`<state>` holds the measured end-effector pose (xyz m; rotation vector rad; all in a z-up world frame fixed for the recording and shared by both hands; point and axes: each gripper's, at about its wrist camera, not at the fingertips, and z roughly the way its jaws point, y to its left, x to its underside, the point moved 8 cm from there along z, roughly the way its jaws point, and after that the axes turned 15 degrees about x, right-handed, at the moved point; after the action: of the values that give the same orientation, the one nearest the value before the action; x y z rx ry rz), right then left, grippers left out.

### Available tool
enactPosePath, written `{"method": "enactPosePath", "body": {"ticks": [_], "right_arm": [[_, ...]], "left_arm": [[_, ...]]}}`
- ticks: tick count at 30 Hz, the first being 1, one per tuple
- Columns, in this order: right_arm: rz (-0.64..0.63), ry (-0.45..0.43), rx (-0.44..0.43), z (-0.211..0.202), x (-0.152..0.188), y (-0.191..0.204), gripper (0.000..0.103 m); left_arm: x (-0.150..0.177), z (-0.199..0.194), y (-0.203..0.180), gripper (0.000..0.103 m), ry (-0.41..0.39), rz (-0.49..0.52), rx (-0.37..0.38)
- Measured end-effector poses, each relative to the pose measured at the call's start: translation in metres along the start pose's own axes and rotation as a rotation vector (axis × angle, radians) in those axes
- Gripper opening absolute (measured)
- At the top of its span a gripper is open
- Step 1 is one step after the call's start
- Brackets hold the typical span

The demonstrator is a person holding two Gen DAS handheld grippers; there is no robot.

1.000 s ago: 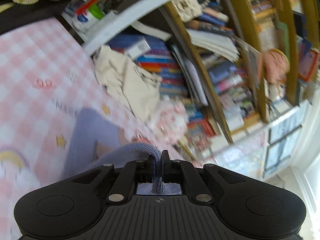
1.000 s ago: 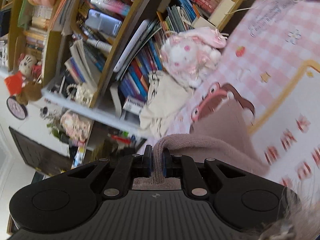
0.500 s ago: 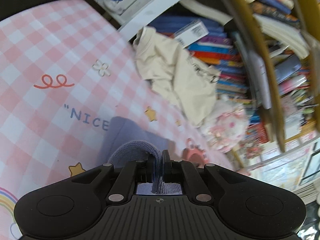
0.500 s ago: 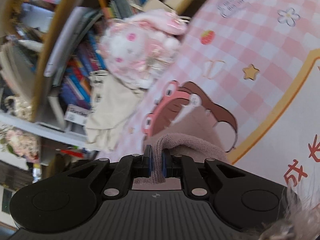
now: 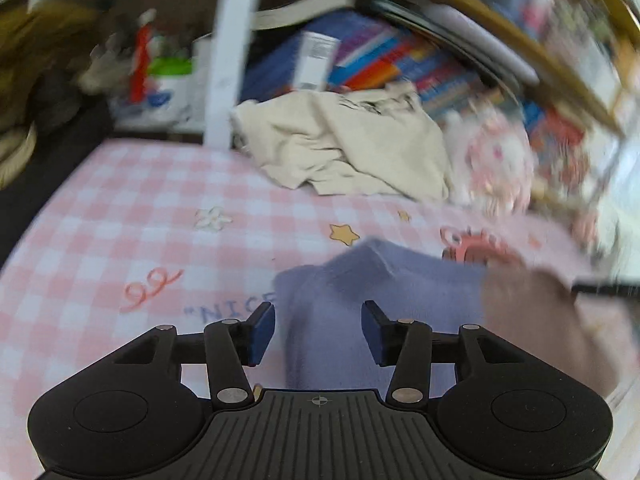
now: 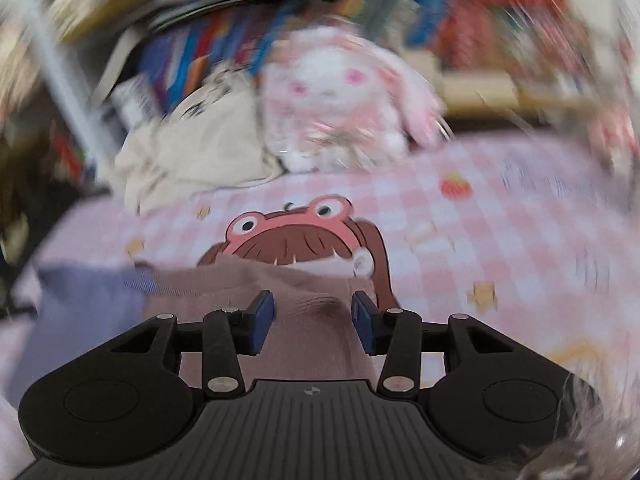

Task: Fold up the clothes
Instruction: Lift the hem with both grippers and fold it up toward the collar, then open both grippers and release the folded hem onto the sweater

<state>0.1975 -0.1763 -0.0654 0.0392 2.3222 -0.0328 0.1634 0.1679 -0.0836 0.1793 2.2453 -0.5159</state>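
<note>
A knit garment lies flat on the pink checked cloth (image 5: pixel 120 216). Its lavender part (image 5: pixel 360 304) is under my left gripper (image 5: pixel 318 330), which is open and empty just above it. Its mauve-brown part (image 6: pixel 280 296) is under my right gripper (image 6: pixel 313 326), which is also open and empty. The mauve part also shows at the right of the left wrist view (image 5: pixel 540 320), and the lavender part at the left of the right wrist view (image 6: pixel 80 312). Both views are motion-blurred.
A crumpled cream garment (image 5: pixel 352 152) and a pink-and-white plush rabbit (image 6: pixel 344 100) lie at the cloth's far edge, against a bookshelf (image 5: pixel 400 60) full of books. A white post (image 5: pixel 228 48) stands at the far left.
Both grippers were shut on the garment's edge and held it up. They swung down toward the cloth, laid the garment down, and both have opened and let go.
</note>
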Motion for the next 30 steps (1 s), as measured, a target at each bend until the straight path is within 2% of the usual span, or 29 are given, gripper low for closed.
{"method": "enactPosePath", "body": {"ticks": [2, 4, 5, 7, 8, 11, 12, 15, 17, 19, 24, 26, 30], "right_arm": [[-0.105, -0.085, 0.074, 0.001, -0.007, 0.011, 0.043], [-0.160, -0.201, 0.136, -0.005, -0.016, 0.016, 0.049], [-0.166, -0.227, 0.144, -0.008, -0.018, 0.017, 0.050], [-0.155, -0.203, 0.134, -0.005, -0.016, 0.017, 0.050], [-0.140, -0.152, 0.121, 0.000, -0.010, 0.016, 0.048], [-0.076, -0.014, 0.097, 0.023, 0.000, 0.012, 0.032], [-0.046, 0.023, 0.092, 0.032, 0.001, 0.010, 0.024], [0.090, 0.143, 0.068, 0.061, 0.004, -0.002, 0.012], [0.126, 0.149, 0.041, 0.067, 0.004, -0.005, 0.011], [0.100, 0.158, 0.048, 0.064, 0.003, -0.004, 0.011], [0.006, 0.107, 0.112, 0.036, 0.001, -0.005, 0.019], [-0.046, 0.100, 0.131, 0.024, 0.008, -0.005, 0.019], [-0.080, 0.083, 0.124, -0.002, 0.024, -0.001, 0.027]], "left_arm": [[-0.008, 0.009, -0.001, 0.046, -0.011, 0.036, -0.039], [-0.017, 0.019, 0.000, 0.046, -0.018, 0.053, -0.066], [-0.021, 0.024, 0.003, 0.046, -0.011, 0.045, -0.069], [-0.022, 0.036, 0.010, 0.043, 0.009, 0.010, -0.070], [-0.020, 0.042, 0.017, 0.036, 0.023, -0.024, -0.073], [-0.011, 0.050, 0.031, 0.024, 0.040, -0.131, -0.090], [-0.010, 0.050, 0.033, 0.022, 0.036, -0.147, -0.092], [-0.005, 0.053, 0.041, 0.020, 0.034, -0.206, -0.094], [-0.005, 0.053, 0.046, 0.025, 0.024, -0.265, -0.088], [-0.007, 0.049, 0.048, 0.029, 0.016, -0.279, -0.086], [-0.012, 0.009, 0.044, 0.033, -0.050, -0.209, -0.132], [-0.006, -0.008, 0.035, 0.039, -0.069, -0.185, -0.117], [0.016, -0.029, 0.013, 0.041, -0.080, -0.153, -0.096]]}}
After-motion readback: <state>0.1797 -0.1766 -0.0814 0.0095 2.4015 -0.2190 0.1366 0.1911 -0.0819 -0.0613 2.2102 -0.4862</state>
